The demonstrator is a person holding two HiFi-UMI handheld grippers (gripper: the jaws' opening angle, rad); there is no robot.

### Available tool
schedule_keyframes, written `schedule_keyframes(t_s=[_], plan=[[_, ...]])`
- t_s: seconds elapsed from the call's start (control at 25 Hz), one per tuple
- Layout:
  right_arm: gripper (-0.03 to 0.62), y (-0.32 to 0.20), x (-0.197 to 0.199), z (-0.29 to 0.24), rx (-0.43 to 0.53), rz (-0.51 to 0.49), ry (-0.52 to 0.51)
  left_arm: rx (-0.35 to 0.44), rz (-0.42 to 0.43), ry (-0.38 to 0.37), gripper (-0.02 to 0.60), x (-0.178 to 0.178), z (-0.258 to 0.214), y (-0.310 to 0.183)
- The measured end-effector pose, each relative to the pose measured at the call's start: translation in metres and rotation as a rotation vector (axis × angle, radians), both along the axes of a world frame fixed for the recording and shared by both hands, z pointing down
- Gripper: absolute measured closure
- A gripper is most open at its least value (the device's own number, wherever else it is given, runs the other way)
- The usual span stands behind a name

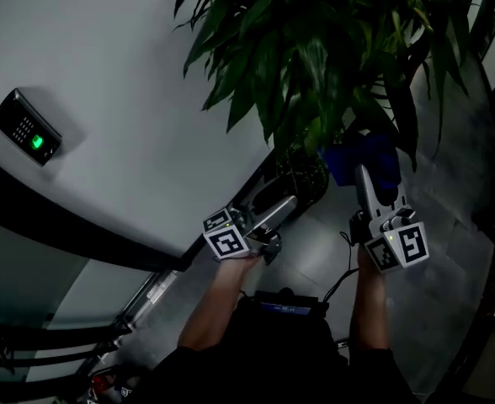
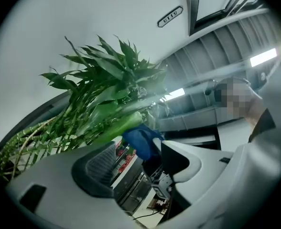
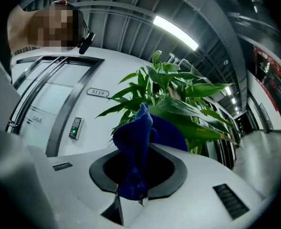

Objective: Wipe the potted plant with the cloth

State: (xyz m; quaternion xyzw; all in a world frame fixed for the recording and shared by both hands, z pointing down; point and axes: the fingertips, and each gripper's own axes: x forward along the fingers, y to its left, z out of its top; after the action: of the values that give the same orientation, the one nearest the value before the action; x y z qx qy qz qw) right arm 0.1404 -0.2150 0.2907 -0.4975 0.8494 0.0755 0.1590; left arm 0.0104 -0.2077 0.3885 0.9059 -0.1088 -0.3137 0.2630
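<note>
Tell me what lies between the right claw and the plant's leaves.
The blue cloth: the right claw is shut on it, and it bunches up before the leaves of the potted plant. The right gripper view shows this.

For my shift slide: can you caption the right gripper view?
Right tongs shut on a blue cloth, held up in front of the potted plant and its green leaves.

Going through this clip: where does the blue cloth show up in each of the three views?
Head view: blue cloth right of centre, under the leaves, at the tip of the right hand-held gripper.
Left gripper view: near centre, beyond the open jaws.
Right gripper view: centre, pinched between the jaws.
Shared landmark: the potted plant.
</note>
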Motion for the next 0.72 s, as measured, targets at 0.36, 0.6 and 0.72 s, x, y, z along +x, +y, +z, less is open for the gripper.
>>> schedule_keyframes(t_s=[0.36,0.6,0.72], plan=[[0.496,0.002,0.024,-0.023,0.075,-0.013,-0.026,-0.041,-0.057,0.071,0.221,0.027,0.009,-0.073],[0.496,0.006,0.026,-0.028,0.072,0.008,-0.049,-0.096,0.161,0.291,0.209,0.042,0.007,-0.085],[0.496,0.008,0.026,-0.031,0.068,0.013,-0.045,-0.048,0.249,0.297,0.234,0.047,0.002,-0.067]])
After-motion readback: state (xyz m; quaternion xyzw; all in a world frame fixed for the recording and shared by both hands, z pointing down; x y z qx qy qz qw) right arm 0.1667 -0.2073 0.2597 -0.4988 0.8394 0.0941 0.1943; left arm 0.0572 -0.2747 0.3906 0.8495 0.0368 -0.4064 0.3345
